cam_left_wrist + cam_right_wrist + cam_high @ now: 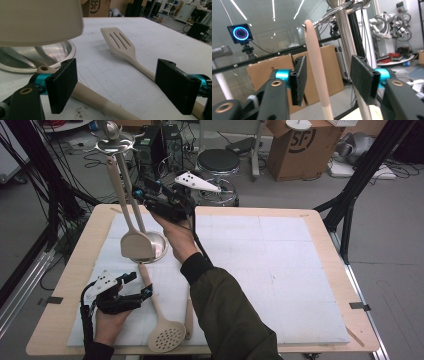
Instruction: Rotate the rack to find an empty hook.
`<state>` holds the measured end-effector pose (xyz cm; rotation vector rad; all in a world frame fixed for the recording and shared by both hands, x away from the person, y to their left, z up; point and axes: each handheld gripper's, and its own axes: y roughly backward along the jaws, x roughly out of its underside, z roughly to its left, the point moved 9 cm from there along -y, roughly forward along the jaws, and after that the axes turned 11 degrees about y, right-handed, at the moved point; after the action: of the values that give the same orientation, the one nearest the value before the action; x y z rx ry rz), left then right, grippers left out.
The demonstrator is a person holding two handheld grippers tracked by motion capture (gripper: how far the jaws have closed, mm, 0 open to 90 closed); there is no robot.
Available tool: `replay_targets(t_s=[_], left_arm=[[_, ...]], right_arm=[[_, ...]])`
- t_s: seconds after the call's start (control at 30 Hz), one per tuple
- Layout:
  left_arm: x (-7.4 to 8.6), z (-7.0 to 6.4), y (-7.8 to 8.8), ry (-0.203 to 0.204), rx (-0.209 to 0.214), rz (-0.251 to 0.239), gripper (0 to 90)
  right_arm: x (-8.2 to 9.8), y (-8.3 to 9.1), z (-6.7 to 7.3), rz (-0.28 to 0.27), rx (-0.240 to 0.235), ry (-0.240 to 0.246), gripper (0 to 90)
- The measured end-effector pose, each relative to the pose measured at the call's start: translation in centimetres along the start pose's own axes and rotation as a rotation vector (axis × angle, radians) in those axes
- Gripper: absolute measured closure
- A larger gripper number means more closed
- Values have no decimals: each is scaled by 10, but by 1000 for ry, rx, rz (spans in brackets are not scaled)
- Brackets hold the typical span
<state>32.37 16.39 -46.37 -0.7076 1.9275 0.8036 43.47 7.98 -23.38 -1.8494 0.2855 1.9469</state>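
High view, upper left: right gripper [145, 195] jaws released around hung beige solid spatula [136, 245]; left gripper [137, 285] jaws released over beige skimmer [165, 336], unhung

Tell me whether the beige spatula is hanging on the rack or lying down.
Hanging: the spatula dangles by its handle from the rack.

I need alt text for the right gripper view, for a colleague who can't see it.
The right gripper has its two black jaws open around the beige handle of a hanging spatula, with a gap visible on the right side. The handle's top hangs on a hook of a metal rack; cardboard boxes stand behind.
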Motion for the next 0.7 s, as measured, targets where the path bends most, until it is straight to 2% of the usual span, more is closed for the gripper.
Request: replay_targets(t_s=[0.17, 0.37, 0.53, 0.7], left_arm=[[0, 0, 0, -10, -1, 4, 190], [0, 0, 2, -5, -3, -1, 190], [0, 0, 3, -6, -5, -2, 190], [0, 1, 4, -1, -7, -5, 190]], right_arm=[[6, 7, 1, 27, -5, 5, 355], [15, 19, -1, 55, -4, -5, 351], [29, 31, -3, 96, 7, 2, 349], [43, 40, -7, 130, 15, -10, 340]])
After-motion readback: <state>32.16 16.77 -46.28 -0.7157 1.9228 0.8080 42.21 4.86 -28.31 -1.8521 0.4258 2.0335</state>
